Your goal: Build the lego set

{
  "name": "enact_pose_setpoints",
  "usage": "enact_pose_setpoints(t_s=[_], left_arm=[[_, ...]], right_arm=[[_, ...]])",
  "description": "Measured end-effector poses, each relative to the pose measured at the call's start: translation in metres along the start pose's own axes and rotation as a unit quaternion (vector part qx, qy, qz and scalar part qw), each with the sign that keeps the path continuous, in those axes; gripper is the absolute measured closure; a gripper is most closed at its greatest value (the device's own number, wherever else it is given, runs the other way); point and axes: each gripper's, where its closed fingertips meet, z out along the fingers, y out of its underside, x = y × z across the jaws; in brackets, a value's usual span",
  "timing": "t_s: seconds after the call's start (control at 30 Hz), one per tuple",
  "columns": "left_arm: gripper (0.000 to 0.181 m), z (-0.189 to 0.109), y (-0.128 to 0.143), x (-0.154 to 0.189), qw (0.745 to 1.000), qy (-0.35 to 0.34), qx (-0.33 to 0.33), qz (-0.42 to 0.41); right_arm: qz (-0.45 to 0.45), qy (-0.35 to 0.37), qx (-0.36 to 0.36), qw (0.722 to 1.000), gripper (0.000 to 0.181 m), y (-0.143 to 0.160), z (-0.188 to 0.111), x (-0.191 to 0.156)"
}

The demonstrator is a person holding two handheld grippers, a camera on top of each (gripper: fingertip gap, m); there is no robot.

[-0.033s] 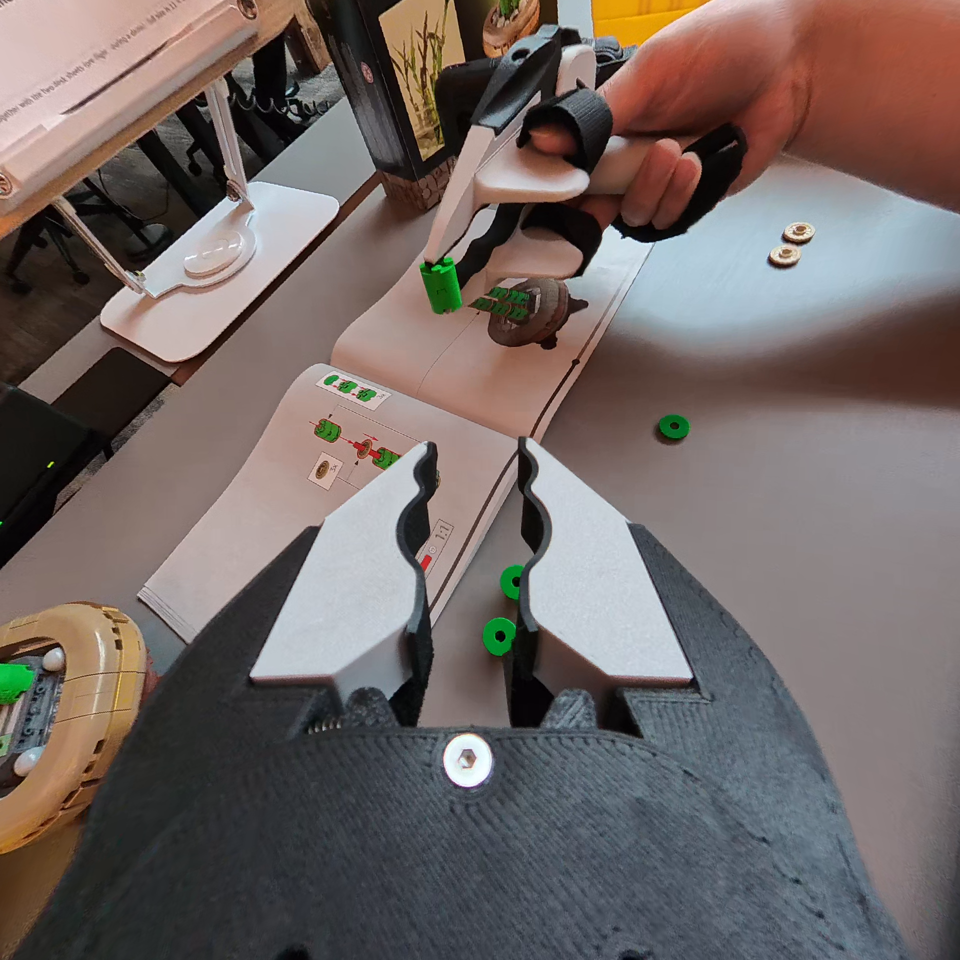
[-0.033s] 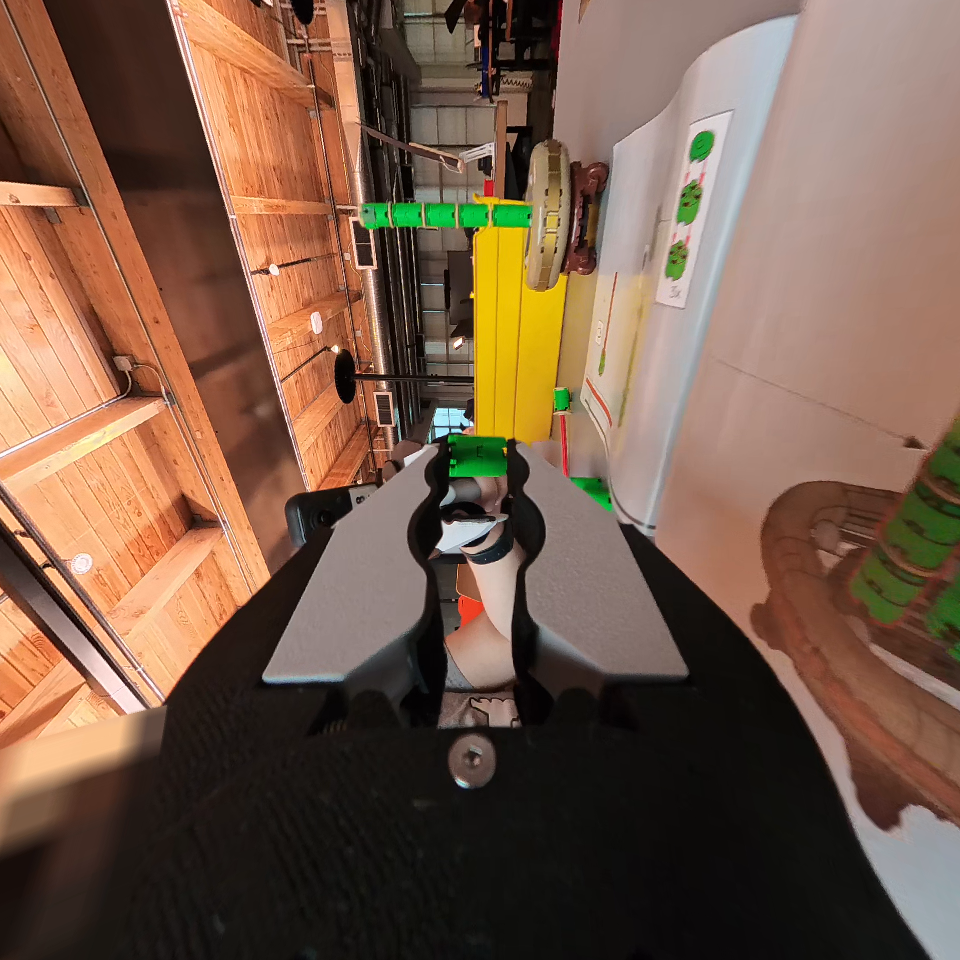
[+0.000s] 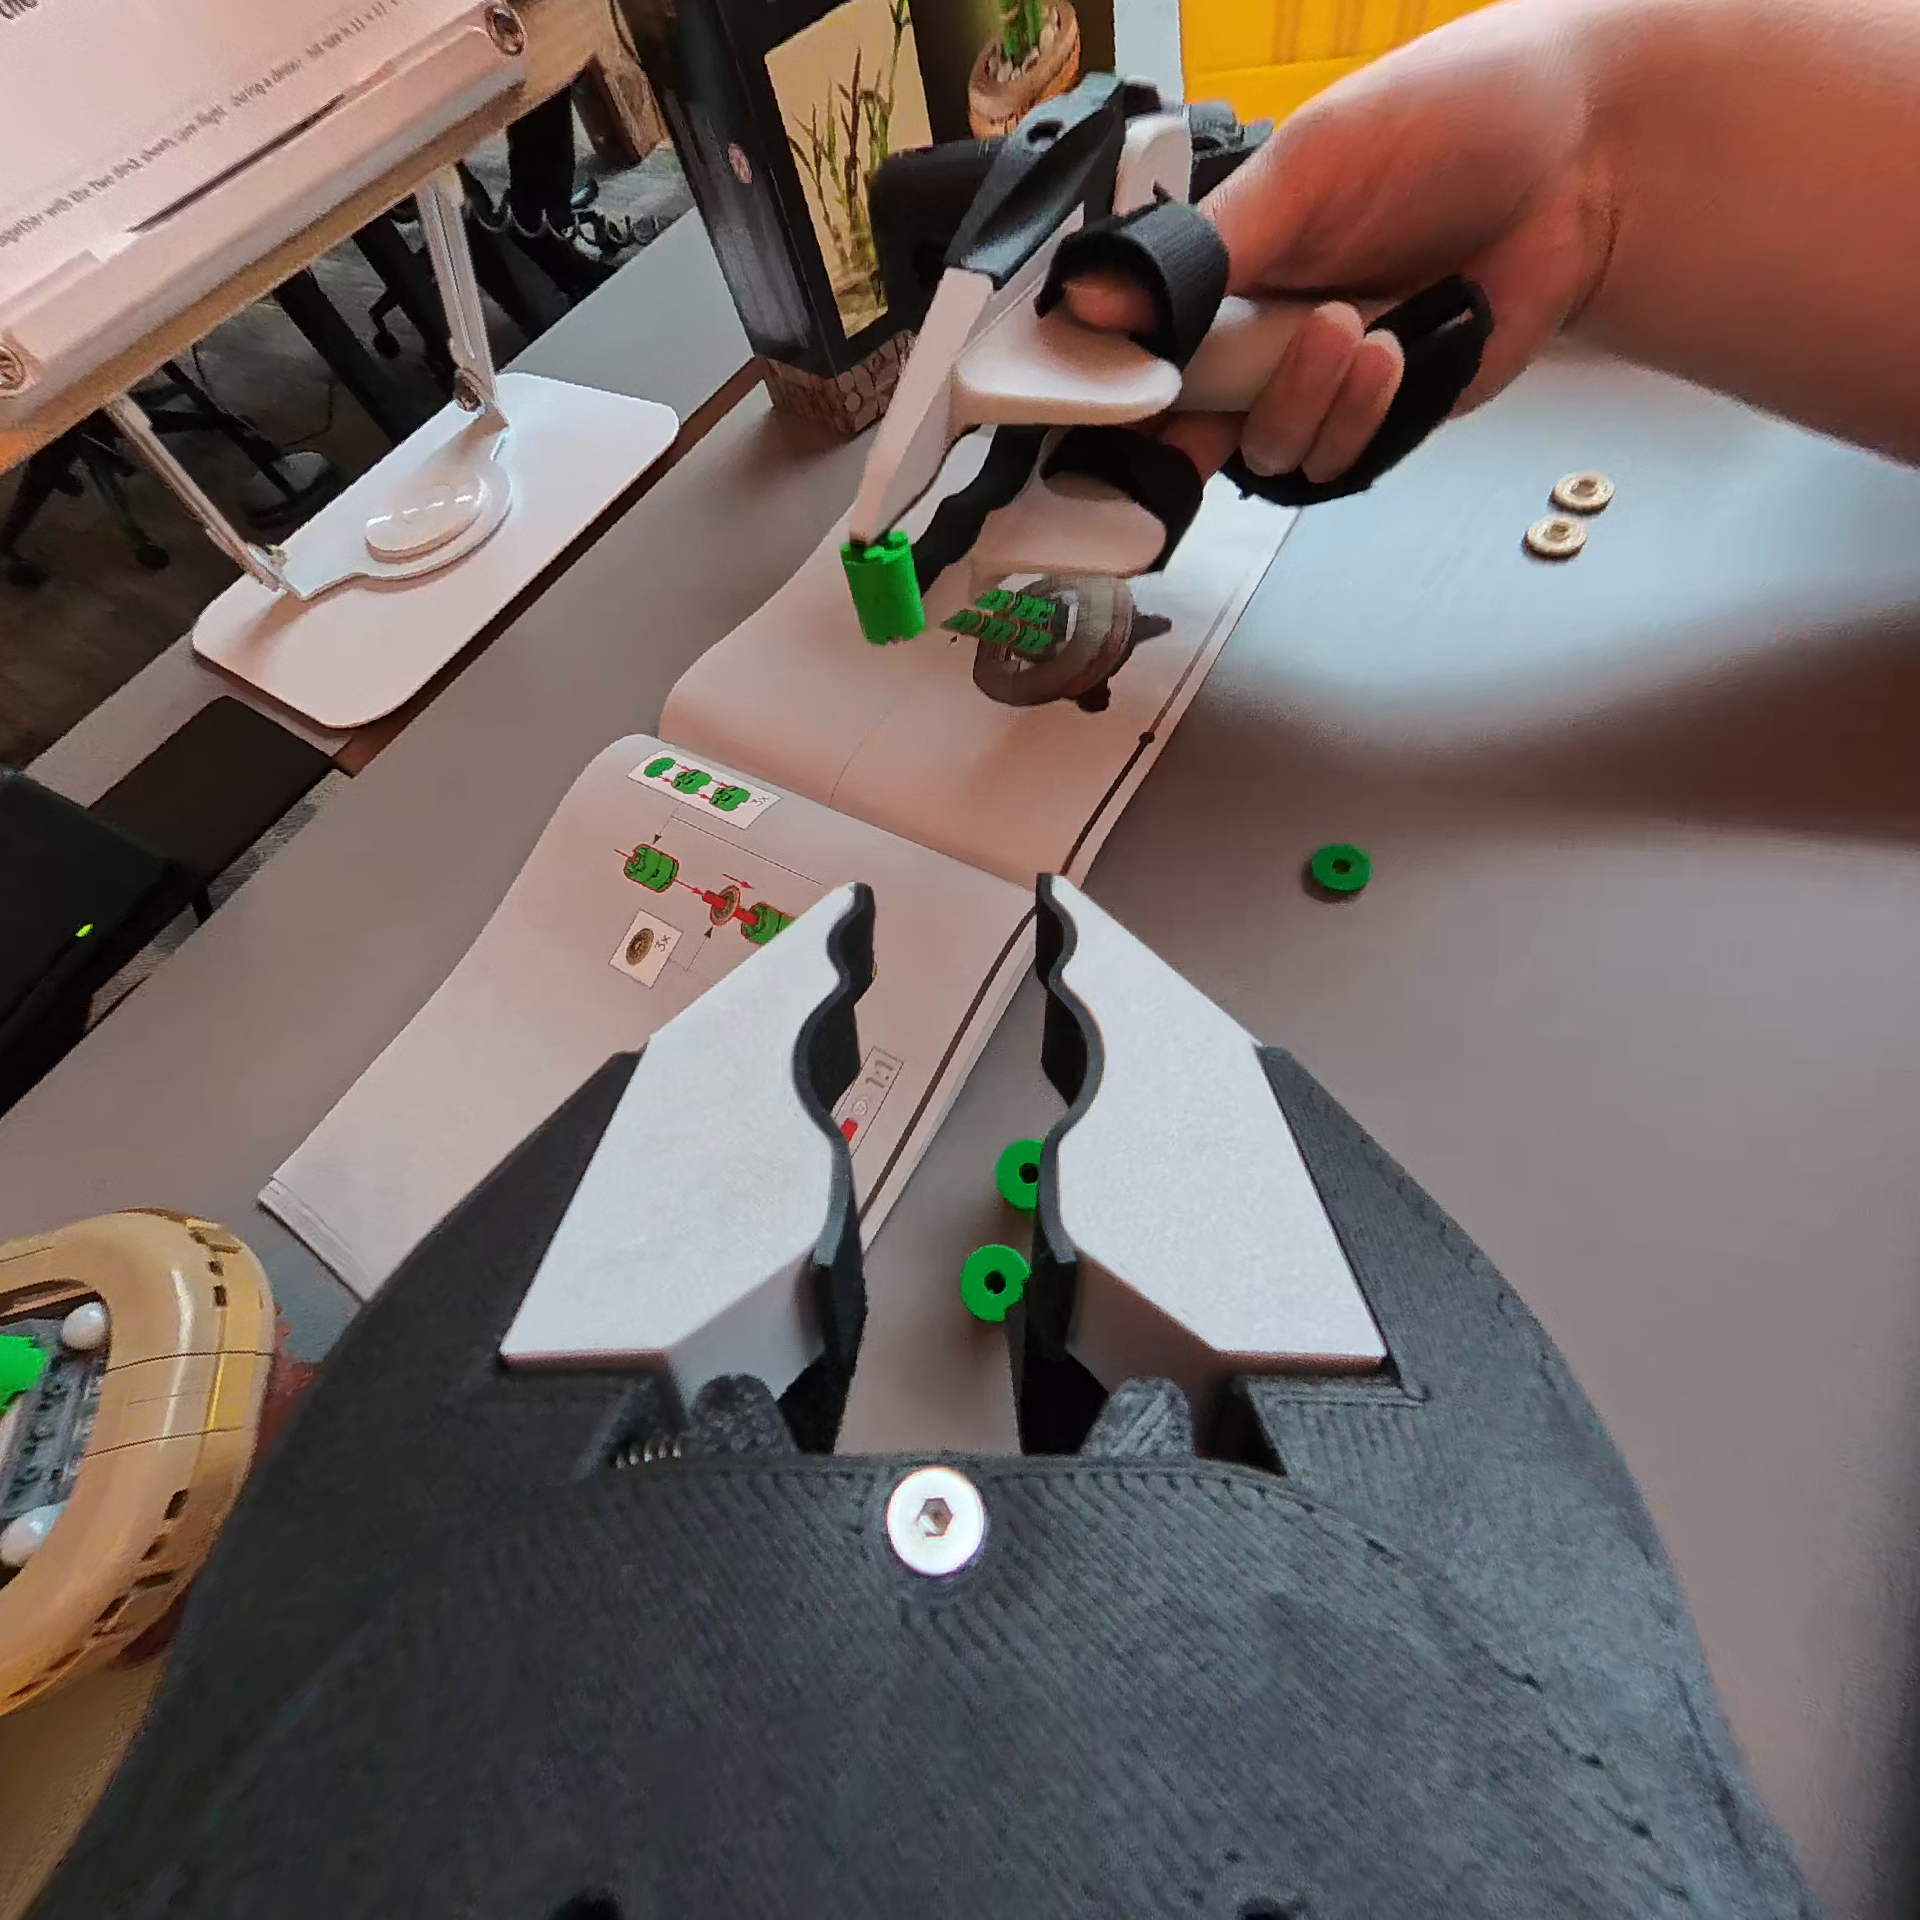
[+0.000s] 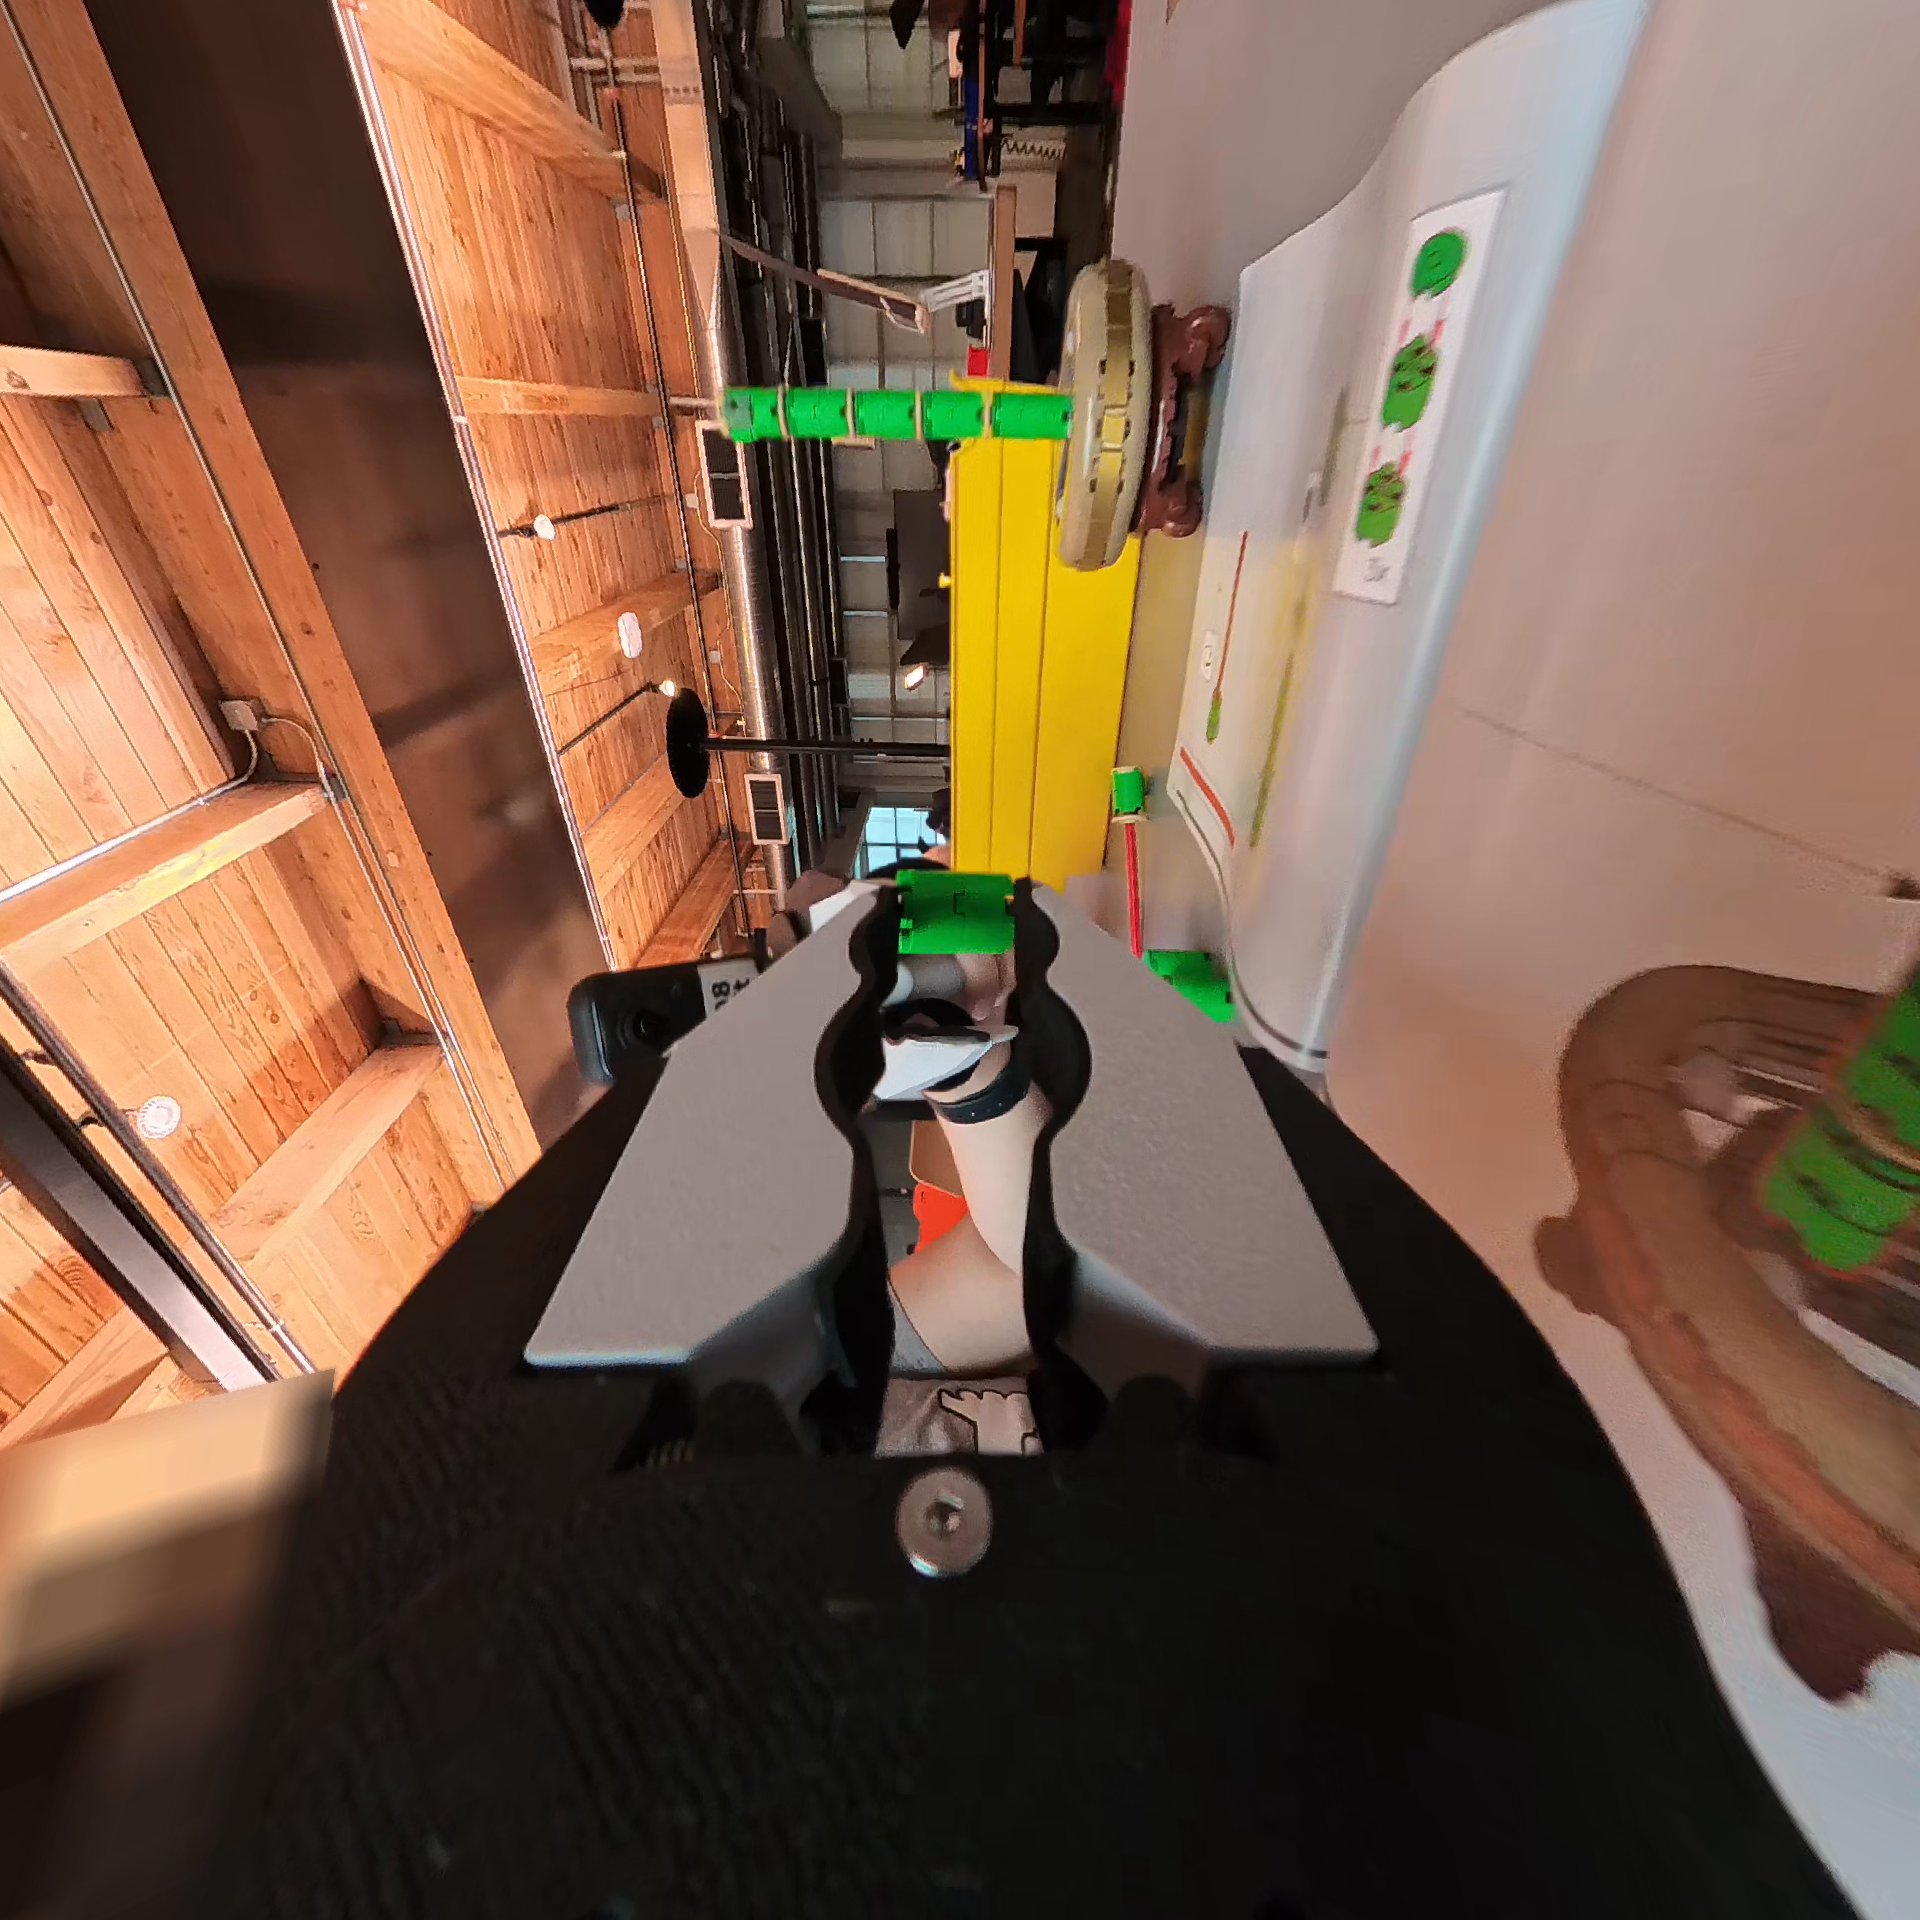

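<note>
My left gripper (image 3: 945, 904) is open and empty, low over the grey table (image 3: 1558, 1039) at the edge of the open instruction booklet (image 3: 499, 1039). Two green round pieces (image 3: 992, 1280) lie on the table between its fingers. My right gripper (image 3: 883, 545), held by a hand, is shut on a green cylinder piece (image 3: 883, 587) just above the booklet's far page. In the right wrist view, which is turned sideways, the right gripper (image 4: 956, 904) pinches that green piece (image 4: 954, 914) at its tips. The tan pot model (image 3: 104, 1455) stands at the left; it also shows in the right wrist view (image 4: 1107, 416) with a green stalk (image 4: 894, 414).
A loose green ring (image 3: 1340, 868) and two tan rings (image 3: 1567, 511) lie on the table to the right. A box with a plant picture (image 3: 821, 208) and a white stand's base (image 3: 436, 540) stand at the back. A red axle with a green piece (image 4: 1127, 831) lies by the booklet (image 4: 1558, 520). The left tips stand about 20 cm off the tan pot model (image 3: 104, 1455).
</note>
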Motion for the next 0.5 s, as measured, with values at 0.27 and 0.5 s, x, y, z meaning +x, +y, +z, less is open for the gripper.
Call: enact_pose_setpoints(t_s=[0.27, 0.5], left_arm=[[0.149, -0.008, -0.029, -0.006, 0.993, 0.004, 0.103, -0.059], [0.15, -0.012, -0.036, -0.006, 0.985, 0.033, 0.137, -0.095]], right_arm=[[-0.022, -0.034, -0.067, 0.997, 0.162, 0.038, 0.038, -0.029], [-0.038, -0.036, -0.113, 0.992, 0.161, 0.062, 0.056, -0.035]])
